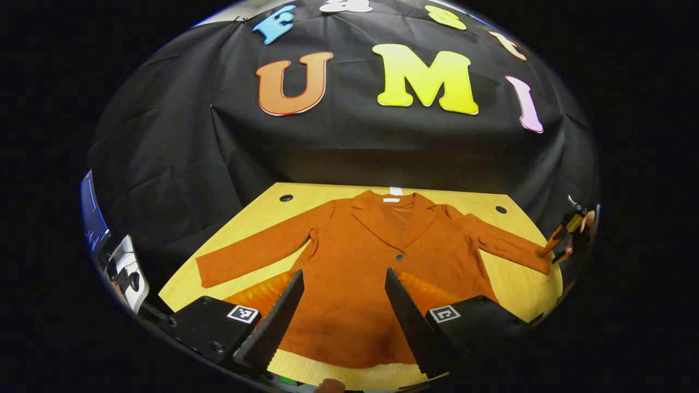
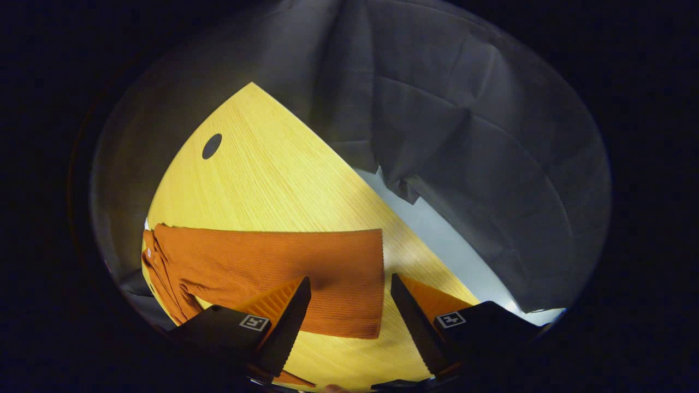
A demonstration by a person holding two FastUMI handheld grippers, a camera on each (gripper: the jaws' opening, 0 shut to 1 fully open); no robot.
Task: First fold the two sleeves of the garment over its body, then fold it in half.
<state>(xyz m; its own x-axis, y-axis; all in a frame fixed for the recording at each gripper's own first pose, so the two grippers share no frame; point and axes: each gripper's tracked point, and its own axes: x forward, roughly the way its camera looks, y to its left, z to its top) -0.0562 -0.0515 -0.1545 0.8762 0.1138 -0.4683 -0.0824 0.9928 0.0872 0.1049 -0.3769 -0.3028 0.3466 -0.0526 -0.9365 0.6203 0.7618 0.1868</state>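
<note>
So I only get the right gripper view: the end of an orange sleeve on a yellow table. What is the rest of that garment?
Observer: A jacket with a collar and one button, lying flat, front up.
Operator: Has anything been folded?
Observer: No. The other sleeve lies straight out to the side, not on the body.
Operator: And where is the second gripper?
Observer: The left gripper is open, pointing at the lower middle of the jacket.
</note>
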